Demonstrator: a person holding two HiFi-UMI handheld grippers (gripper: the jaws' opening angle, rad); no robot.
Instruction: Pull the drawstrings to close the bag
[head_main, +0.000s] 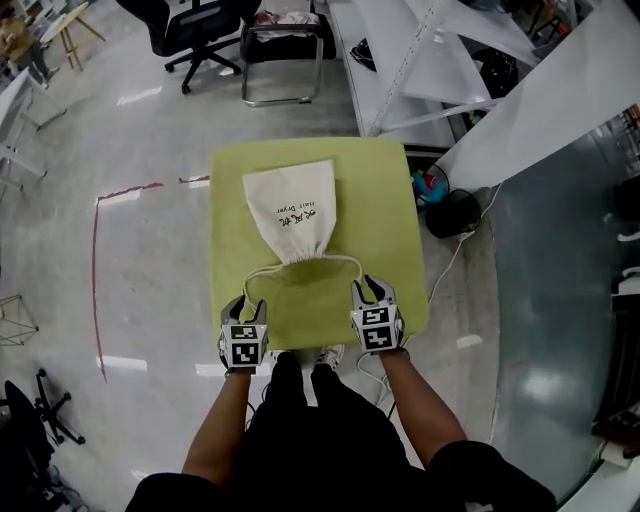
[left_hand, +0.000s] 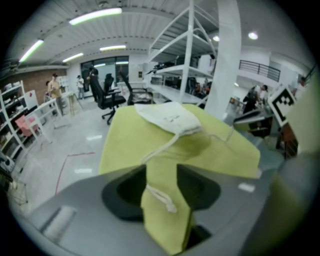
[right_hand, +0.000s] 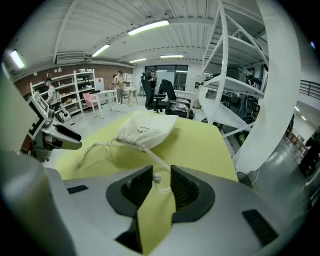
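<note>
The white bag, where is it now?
In the head view, the bag lies on the green table, nearer its far edge, its gathered mouth towards the near edge.

On the table (head_main: 385, 220) the bag (head_main: 291, 210) lies mid-frame, mouth toward me, its drawstring (head_main: 300, 261) running lower left to between the jaws of my left gripper (head_main: 246, 306) and lower right to between those of my right gripper (head_main: 371, 291).
</note>
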